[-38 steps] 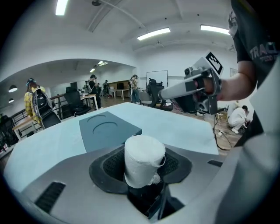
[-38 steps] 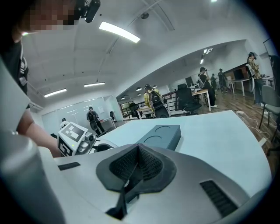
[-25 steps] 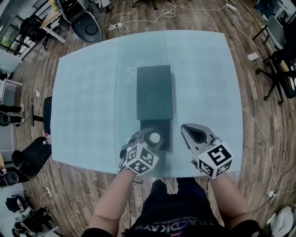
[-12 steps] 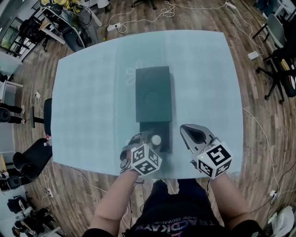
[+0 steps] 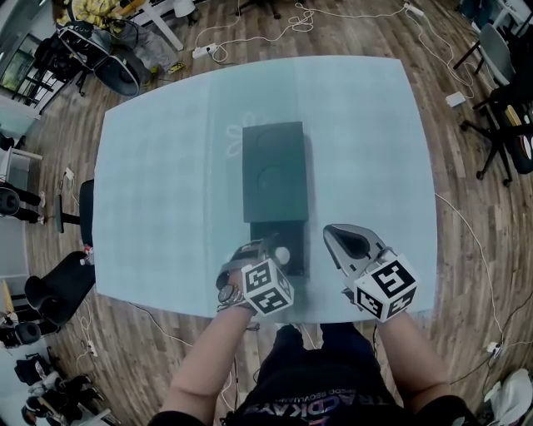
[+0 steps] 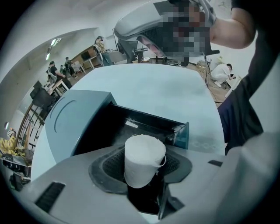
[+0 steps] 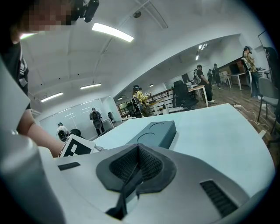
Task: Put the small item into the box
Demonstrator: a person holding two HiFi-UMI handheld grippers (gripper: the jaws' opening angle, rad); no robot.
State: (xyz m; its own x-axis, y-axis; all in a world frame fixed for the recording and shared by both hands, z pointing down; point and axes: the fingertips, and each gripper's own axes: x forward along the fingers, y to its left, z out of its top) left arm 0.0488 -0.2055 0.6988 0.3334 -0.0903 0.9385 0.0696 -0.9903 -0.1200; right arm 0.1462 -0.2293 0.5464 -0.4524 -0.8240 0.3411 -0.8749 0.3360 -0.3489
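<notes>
A dark teal box (image 5: 276, 170) lies along the middle of the pale table (image 5: 166, 166), and its black inner tray (image 5: 293, 237) is slid out toward me. My left gripper (image 5: 271, 254) is shut on a small white cylinder (image 5: 282, 252) and points steeply down over that tray. In the left gripper view the cylinder (image 6: 144, 158) stands between the pads, with the tray (image 6: 146, 124) just beyond it. My right gripper (image 5: 337, 237) is shut and empty, right of the tray above the table's near edge. The box (image 7: 153, 133) lies ahead of it in the right gripper view.
The table's near edge (image 5: 333, 309) is right under both hands. Office chairs (image 5: 500, 91) and cables (image 5: 275, 25) surround the table on the wooden floor. People stand at desks far off in the room (image 7: 205, 83).
My left gripper has sunk a little and tipped more steeply over the open tray, keeping the cylinder. The right gripper has stayed put.
</notes>
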